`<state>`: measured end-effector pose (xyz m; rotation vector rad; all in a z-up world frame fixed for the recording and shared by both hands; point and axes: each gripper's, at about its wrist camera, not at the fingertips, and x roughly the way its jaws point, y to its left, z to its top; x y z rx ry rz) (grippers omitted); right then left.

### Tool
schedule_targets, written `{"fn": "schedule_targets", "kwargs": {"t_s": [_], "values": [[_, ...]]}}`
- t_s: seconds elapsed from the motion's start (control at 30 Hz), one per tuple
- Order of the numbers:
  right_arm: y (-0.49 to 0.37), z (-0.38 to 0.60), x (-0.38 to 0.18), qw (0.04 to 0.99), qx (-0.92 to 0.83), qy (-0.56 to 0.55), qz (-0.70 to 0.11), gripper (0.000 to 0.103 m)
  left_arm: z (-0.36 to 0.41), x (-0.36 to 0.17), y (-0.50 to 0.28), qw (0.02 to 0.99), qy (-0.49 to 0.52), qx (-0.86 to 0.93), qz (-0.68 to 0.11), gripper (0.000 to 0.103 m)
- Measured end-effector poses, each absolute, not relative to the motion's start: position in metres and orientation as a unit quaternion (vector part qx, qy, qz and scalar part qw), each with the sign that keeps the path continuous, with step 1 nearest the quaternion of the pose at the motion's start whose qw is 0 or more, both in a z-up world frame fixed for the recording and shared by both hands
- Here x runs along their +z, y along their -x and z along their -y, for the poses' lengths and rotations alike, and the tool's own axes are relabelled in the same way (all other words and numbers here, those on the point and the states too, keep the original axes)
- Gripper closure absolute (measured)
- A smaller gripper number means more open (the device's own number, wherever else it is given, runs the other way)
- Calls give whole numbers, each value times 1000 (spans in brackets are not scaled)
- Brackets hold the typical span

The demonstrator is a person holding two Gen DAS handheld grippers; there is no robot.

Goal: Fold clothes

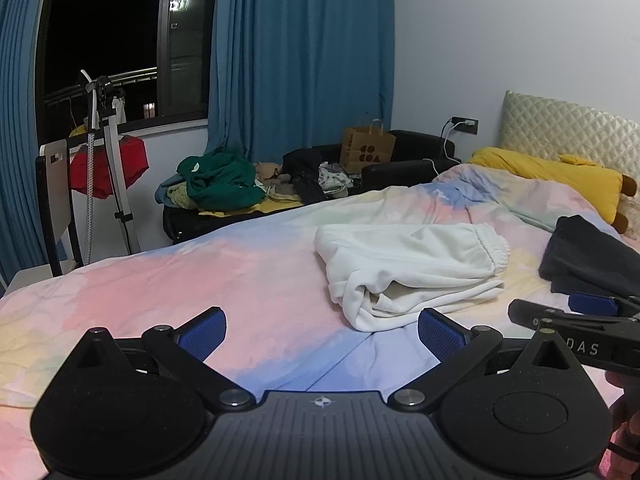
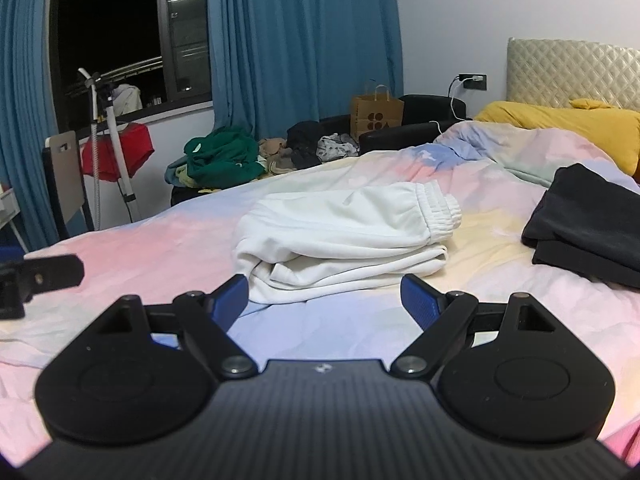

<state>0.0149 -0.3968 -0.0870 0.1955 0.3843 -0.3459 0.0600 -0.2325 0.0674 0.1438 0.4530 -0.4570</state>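
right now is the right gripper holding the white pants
No, the right gripper is open and empty, its blue pads apart just short of the folded white pants on the bed.

Folded sweatpants [image 2: 344, 236] sit mid-bed [image 2: 160, 248], with the folded dark garment [image 2: 592, 224] off to their right. Pillow [image 2: 568, 128] is behind that, clothes pile [image 2: 224, 160] past the bed's far side.

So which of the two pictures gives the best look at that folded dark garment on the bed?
The right wrist view: the dark garment lies nearly whole, stacked folds visible, only its far edge cut off. In the left wrist view it sits at the frame's edge, partly hidden behind the right gripper.
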Motion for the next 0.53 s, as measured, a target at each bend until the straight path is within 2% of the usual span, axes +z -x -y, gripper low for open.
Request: {"fn": "schedule_targets", "kwargs": {"t_s": [0.53], "values": [[-16, 398, -88, 961, -173, -99, -194, 18, 227, 68, -58, 947, -58, -224, -222, 0]]}}
